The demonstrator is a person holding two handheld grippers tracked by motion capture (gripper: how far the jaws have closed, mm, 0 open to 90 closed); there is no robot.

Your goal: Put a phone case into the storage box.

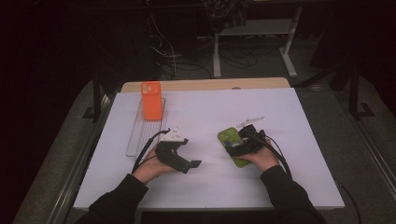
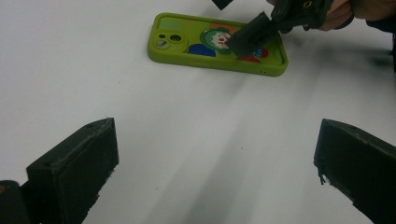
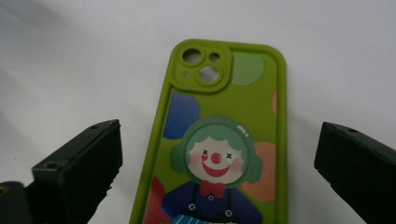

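green case (image 1: 232,145) lies flat on the white surface (image 1: 205,116), right of centre, camera cutout end pointing away from me, clown print facing up. it looks like a thin moulded shell: light, somewhat flexible, smooth on the back, so i judge it could slide on the sheet if nudged and bow if squeezed hard across the middle. best hold is probably across the two long edges, near mid-length, jaws low enough to catch the rim rather than ride over it.

right gripper (image 1: 246,140) hangs directly over the case; in the right gripper view the jaws stand wide, one on each side of the case (image 3: 219,140), both clear of its long edges, not touching. case runs straight up between them, so alignment for a pinch across the width looks good.

left gripper (image 1: 180,156) sits left of the case, well apart, jaws wide and holding nothing; in the left gripper view the case (image 2: 187,44) lies ahead, beyond the jaws.

orange case (image 1: 151,101) stands upright on a clear rack (image 1: 137,135) at far left.
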